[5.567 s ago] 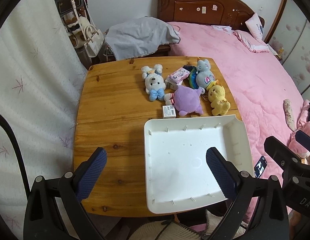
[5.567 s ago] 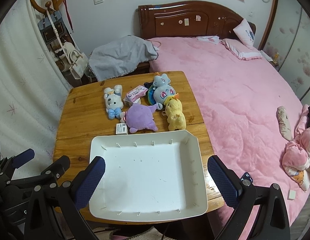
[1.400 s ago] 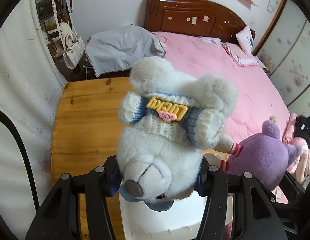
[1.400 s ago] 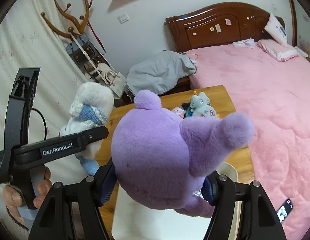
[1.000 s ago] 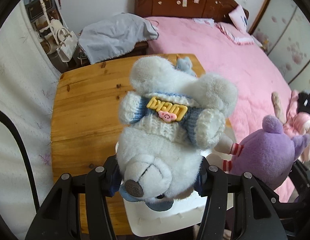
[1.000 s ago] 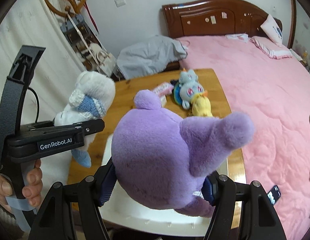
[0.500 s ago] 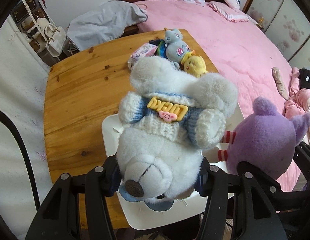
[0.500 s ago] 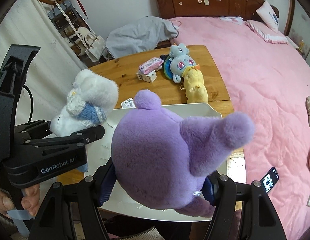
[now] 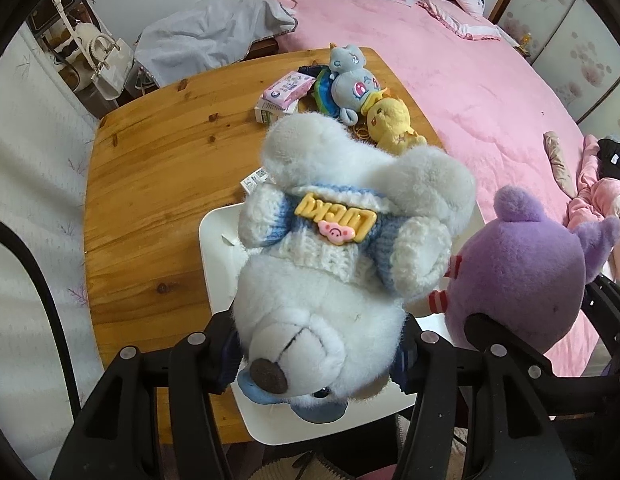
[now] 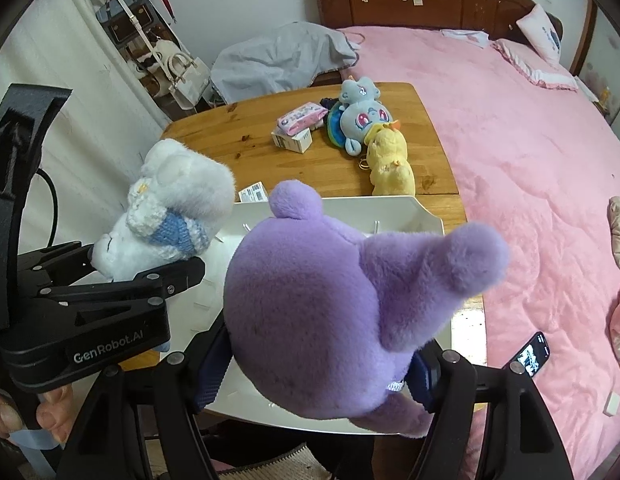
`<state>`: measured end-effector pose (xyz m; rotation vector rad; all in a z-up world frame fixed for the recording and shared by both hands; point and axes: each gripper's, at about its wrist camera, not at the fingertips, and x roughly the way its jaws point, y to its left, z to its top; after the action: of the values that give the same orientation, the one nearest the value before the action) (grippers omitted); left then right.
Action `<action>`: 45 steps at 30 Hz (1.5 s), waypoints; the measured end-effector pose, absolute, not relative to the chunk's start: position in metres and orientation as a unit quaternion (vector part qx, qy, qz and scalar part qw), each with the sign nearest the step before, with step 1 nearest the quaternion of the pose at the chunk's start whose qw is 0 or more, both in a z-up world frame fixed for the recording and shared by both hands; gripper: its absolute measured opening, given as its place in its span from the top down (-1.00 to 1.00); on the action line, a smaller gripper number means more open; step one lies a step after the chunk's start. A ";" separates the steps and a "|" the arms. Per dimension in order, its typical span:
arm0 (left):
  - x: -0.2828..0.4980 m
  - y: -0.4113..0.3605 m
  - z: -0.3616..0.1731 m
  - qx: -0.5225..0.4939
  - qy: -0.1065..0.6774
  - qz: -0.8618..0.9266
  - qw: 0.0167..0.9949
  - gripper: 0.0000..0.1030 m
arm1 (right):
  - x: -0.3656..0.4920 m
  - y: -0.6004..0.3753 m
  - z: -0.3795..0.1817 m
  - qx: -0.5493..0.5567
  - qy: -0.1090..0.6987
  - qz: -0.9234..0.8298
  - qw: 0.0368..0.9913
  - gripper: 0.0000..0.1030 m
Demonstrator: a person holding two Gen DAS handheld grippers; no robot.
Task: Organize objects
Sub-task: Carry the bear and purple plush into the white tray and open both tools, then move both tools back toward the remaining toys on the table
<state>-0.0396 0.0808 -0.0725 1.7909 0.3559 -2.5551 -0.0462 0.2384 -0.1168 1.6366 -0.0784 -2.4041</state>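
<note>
Release should be finished low over the white tray (image 9: 214, 264), since the opening left gripper (image 9: 315, 354) and right gripper (image 10: 315, 372) apparently still pinch the white bear (image 9: 341, 264) and purple plush (image 10: 333, 320).

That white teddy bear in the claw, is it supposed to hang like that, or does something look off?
The white teddy bear is upside down: the left claw has its head, nose toward the camera, legs pointing away over the white tray. Its yellow chest badge reads inverted. The jaws are opening with the head between them. No damage shows.
</note>
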 end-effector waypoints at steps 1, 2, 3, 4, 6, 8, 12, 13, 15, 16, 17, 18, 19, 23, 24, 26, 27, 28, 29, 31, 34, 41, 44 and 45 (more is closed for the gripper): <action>-0.040 0.081 -0.072 0.571 0.112 -0.814 0.003 -0.24 | -0.046 0.238 -0.117 0.560 -0.024 -0.820 0.114 -0.46; -0.040 0.081 -0.072 0.571 0.111 -0.814 0.005 -0.24 | -0.046 0.237 -0.117 0.561 -0.023 -0.820 0.113 -0.46; -0.039 0.080 -0.072 0.570 0.109 -0.814 0.007 -0.25 | -0.047 0.236 -0.117 0.563 -0.022 -0.819 0.112 -0.46; -0.039 0.079 -0.072 0.571 0.108 -0.814 0.009 -0.26 | -0.047 0.236 -0.117 0.564 -0.021 -0.818 0.111 -0.46; -0.039 0.077 -0.073 0.573 0.107 -0.812 0.017 -0.27 | -0.047 0.235 -0.118 0.566 -0.020 -0.817 0.111 -0.47; -0.038 0.076 -0.074 0.576 0.107 -0.810 0.024 -0.31 | -0.048 0.233 -0.120 0.570 -0.017 -0.814 0.111 -0.50; -0.036 0.074 -0.071 0.570 0.110 -0.814 0.027 -0.55 | -0.047 0.230 -0.124 0.578 -0.012 -0.808 0.111 -0.51; -0.035 0.074 -0.070 0.567 0.108 -0.816 0.028 -0.60 | -0.047 0.229 -0.124 0.579 -0.011 -0.808 0.111 -0.51; -0.033 0.074 -0.067 0.561 0.105 -0.820 0.027 -0.70 | -0.046 0.228 -0.123 0.578 -0.009 -0.809 0.110 -0.51; -0.033 0.074 -0.067 0.560 0.104 -0.822 0.028 -0.71 | -0.046 0.227 -0.122 0.577 -0.008 -0.809 0.110 -0.51; -0.032 0.075 -0.066 0.558 0.101 -0.823 0.028 -0.72 | -0.046 0.227 -0.121 0.576 -0.006 -0.810 0.110 -0.51; -0.033 0.075 -0.065 0.558 0.100 -0.823 0.029 -0.73 | -0.046 0.226 -0.121 0.576 -0.005 -0.810 0.110 -0.51; -0.033 0.075 -0.064 0.557 0.100 -0.824 0.031 -0.73 | -0.045 0.225 -0.121 0.575 -0.004 -0.810 0.111 -0.51; -0.033 0.073 -0.061 0.552 0.102 -0.827 0.037 -0.73 | -0.045 0.222 -0.119 0.572 0.003 -0.813 0.112 -0.51; -0.033 0.072 -0.061 0.551 0.104 -0.827 0.038 -0.73 | -0.045 0.222 -0.119 0.571 0.004 -0.813 0.112 -0.51; -0.033 0.071 -0.060 0.550 0.107 -0.828 0.040 -0.73 | -0.045 0.222 -0.118 0.570 0.006 -0.814 0.112 -0.51; -0.033 0.070 -0.060 0.549 0.107 -0.828 0.042 -0.73 | -0.044 0.222 -0.117 0.568 0.007 -0.815 0.111 -0.51; -0.033 0.070 -0.059 0.549 0.108 -0.828 0.043 -0.73 | -0.044 0.222 -0.116 0.568 0.008 -0.816 0.111 -0.51; -0.034 0.070 -0.059 0.548 0.107 -0.828 0.046 -0.73 | -0.044 0.222 -0.115 0.566 0.009 -0.817 0.111 -0.51; -0.033 0.071 -0.058 0.547 0.107 -0.829 0.049 -0.73 | -0.044 0.221 -0.113 0.563 0.011 -0.819 0.111 -0.51; -0.033 0.070 -0.055 0.541 0.109 -0.832 0.053 -0.73 | -0.044 0.220 -0.111 0.560 0.013 -0.821 0.111 -0.51; -0.034 0.068 -0.048 0.532 0.112 -0.838 0.059 -0.73 | -0.046 0.220 -0.104 0.547 0.022 -0.830 0.109 -0.51; -0.036 0.067 -0.045 0.526 0.112 -0.841 0.060 -0.73 | -0.048 0.222 -0.102 0.543 0.022 -0.833 0.104 -0.51; -0.036 0.067 -0.043 0.523 0.111 -0.843 0.060 -0.73 | -0.049 0.224 -0.102 0.541 0.019 -0.834 0.104 -0.51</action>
<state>-0.0364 0.0675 -0.0429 1.5834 0.3366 -2.5503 -0.0489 0.2239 -0.1019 1.5956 0.0565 -2.4603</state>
